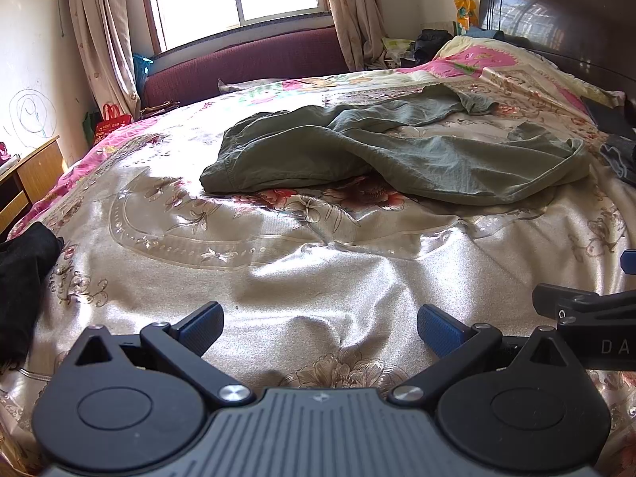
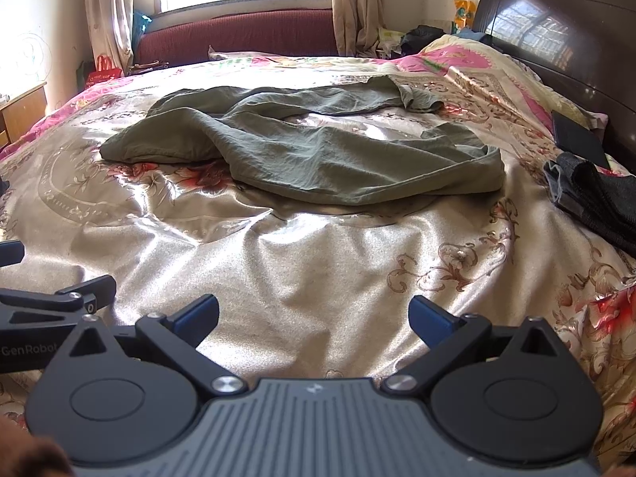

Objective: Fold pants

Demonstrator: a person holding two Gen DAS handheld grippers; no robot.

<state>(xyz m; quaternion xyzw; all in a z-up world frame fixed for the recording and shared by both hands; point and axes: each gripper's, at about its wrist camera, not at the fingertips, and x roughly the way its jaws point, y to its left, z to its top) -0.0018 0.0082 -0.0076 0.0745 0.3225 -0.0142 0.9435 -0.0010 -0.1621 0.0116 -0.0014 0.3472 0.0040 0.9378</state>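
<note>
Olive-green pants point(image 1: 397, 147) lie crumpled and unfolded across the middle of the floral bedspread point(image 1: 318, 270), one leg trailing toward the headboard. They also show in the right wrist view point(image 2: 318, 147). My left gripper point(image 1: 320, 328) is open and empty, low over the bedspread, well short of the pants. My right gripper point(image 2: 314, 318) is open and empty, also near the bed's front edge. Each gripper shows at the other's side: the right one in the left wrist view point(image 1: 588, 310), the left one in the right wrist view point(image 2: 55, 298).
A black garment point(image 1: 24, 278) lies at the left bed edge. A dark grey garment point(image 2: 596, 198) and a black flat item point(image 2: 576, 137) lie at the right. A dark wooden headboard point(image 2: 556, 31) stands at the far right, a maroon sofa point(image 1: 246, 63) under the window, a wooden cabinet point(image 1: 31, 175) at the left.
</note>
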